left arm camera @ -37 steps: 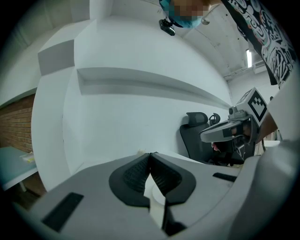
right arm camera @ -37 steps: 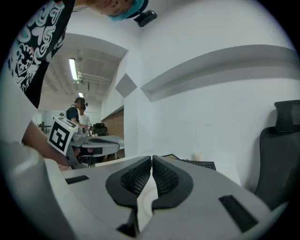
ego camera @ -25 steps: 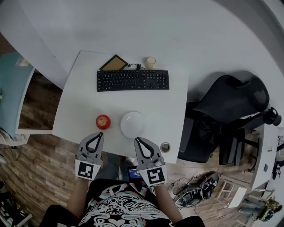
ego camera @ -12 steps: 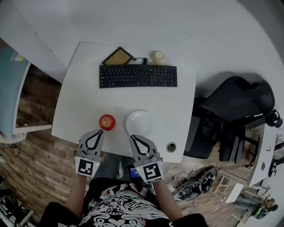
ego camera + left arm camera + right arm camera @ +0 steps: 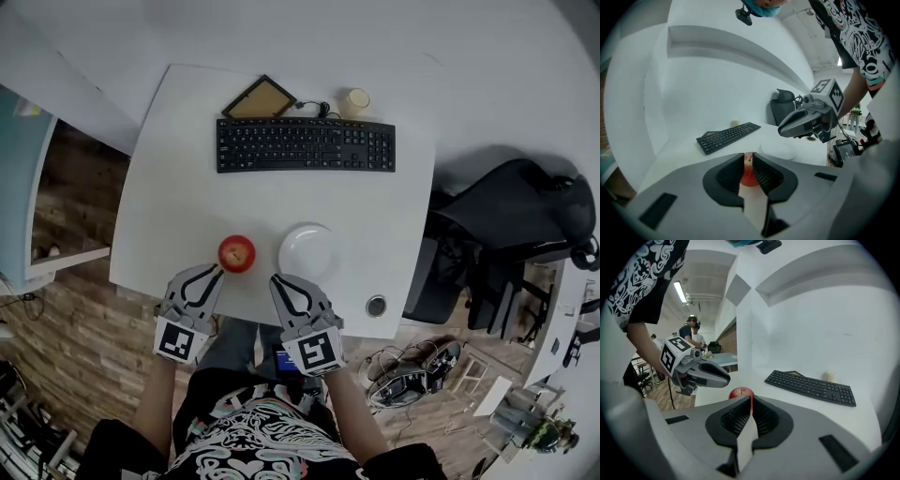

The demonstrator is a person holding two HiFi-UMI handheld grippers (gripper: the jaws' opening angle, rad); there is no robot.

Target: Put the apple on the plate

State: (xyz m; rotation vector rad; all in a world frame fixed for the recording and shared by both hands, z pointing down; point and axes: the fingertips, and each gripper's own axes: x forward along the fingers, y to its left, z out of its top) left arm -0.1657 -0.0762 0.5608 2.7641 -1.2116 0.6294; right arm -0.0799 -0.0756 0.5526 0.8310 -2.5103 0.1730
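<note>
1. Where a second ago both my claws hung short of the worktop (image 5: 187,187), the head view now shows them over its near edge. My left claw (image 5: 212,273) has its tips just short of the apple (image 5: 236,253), and my right claw (image 5: 275,279) points at the plate (image 5: 307,251). The apple lies on the worktop just left of the plate, not touching it.
2. In the left gripper view, my left claw (image 5: 749,161) has just been opening to a narrow slit. Nothing is between the jaws, and the apple (image 5: 748,176) shows red beyond them.
3. In the right gripper view, my right claw (image 5: 750,401) is closed tight and empty. The apple (image 5: 741,392) sits past its tips, and the keyboard (image 5: 811,387) lies farther back.
</note>
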